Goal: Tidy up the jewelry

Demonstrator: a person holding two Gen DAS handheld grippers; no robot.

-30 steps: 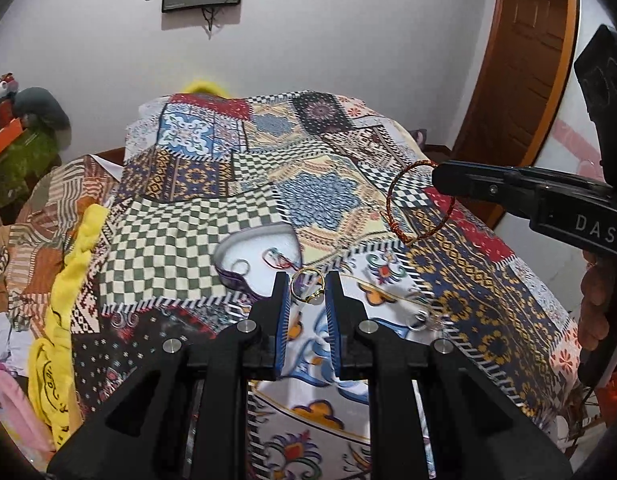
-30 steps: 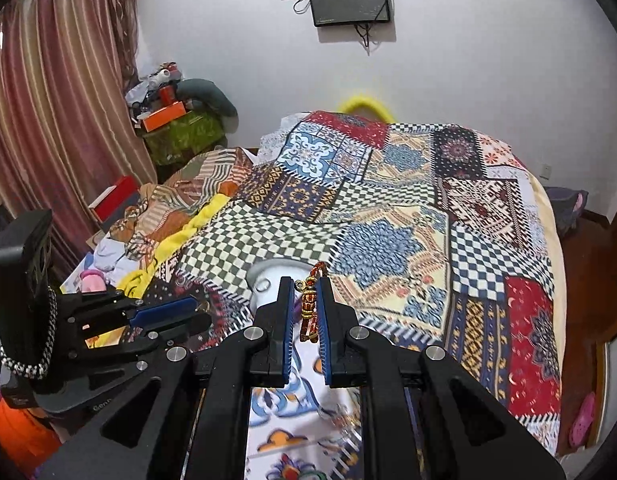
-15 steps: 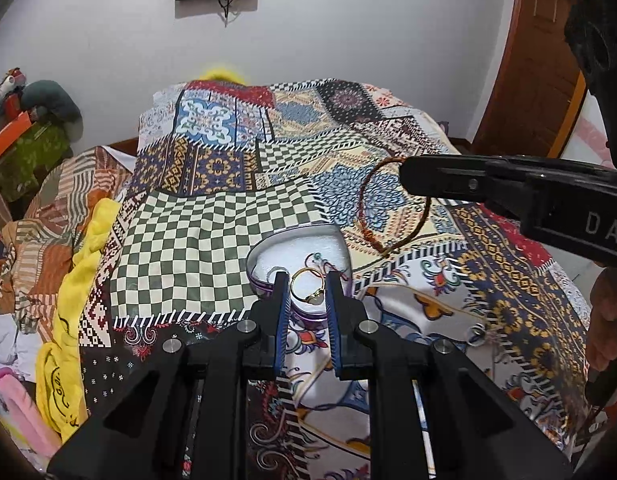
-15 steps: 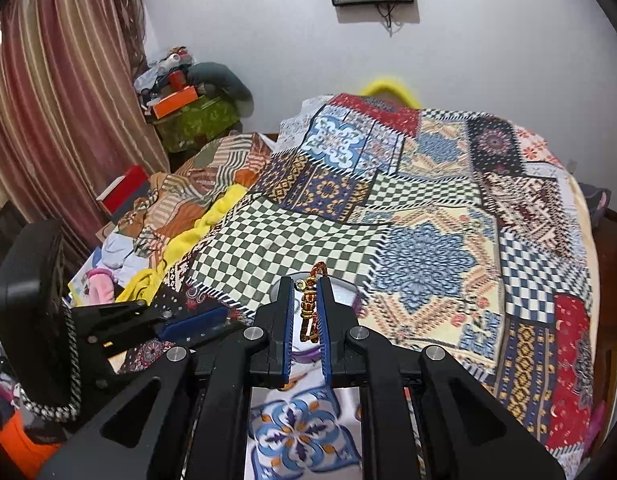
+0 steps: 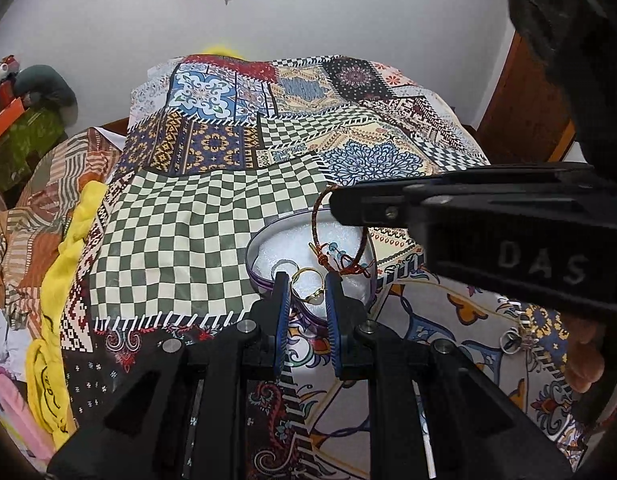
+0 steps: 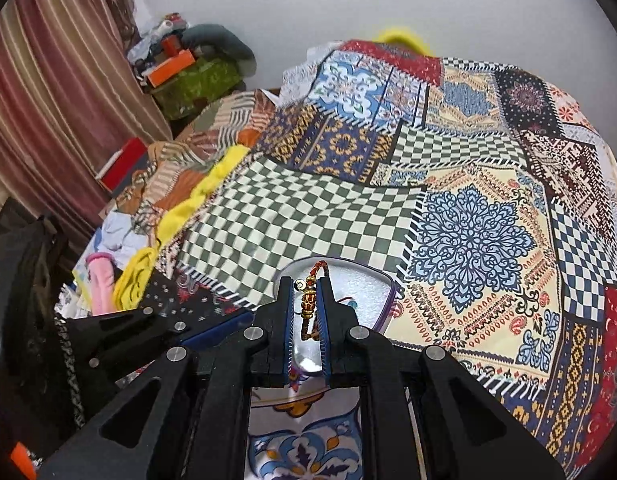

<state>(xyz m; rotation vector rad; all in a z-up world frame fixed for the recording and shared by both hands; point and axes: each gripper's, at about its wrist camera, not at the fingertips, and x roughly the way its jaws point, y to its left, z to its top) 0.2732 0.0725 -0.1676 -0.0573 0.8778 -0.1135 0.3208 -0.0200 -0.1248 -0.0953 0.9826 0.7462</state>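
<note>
Both pieces of jewelry have come down and forward since the earlier frames, from out over the quilt to directly above the heart-shaped box with the purple rim and white foam lining [image 5: 264,240], which now fills the middle of each view.

The thin gold ring with a pale stone [image 5: 308,286] sits pinched between the blue pads of the left claw [image 5: 307,292], its jaws nearly together, just over the near edge of the foam. The red-and-brown braided cord bracelet with gold beads [image 6: 308,300] is clamped in the right claw [image 6: 306,292], whose jaws are pressed almost shut on its beaded section; in the left view its loop [image 5: 340,236] hangs below the right claw's finger, low over the foam and maybe brushing it.

The risks, as I judge them, come from crowding. Both claws hover over one small box, with the bracelet's loop just beside the ring, so the cord could snag the ring or the left claw's pad when either one lets go. A release too near the rim could send the ring rolling off the foam onto the busy patchwork quilt [image 6: 472,236] of the bed, where it would be hard to spot. More small silver rings [image 5: 512,338] lie on the quilt to the right, near the person's hand [image 5: 584,356].
</note>
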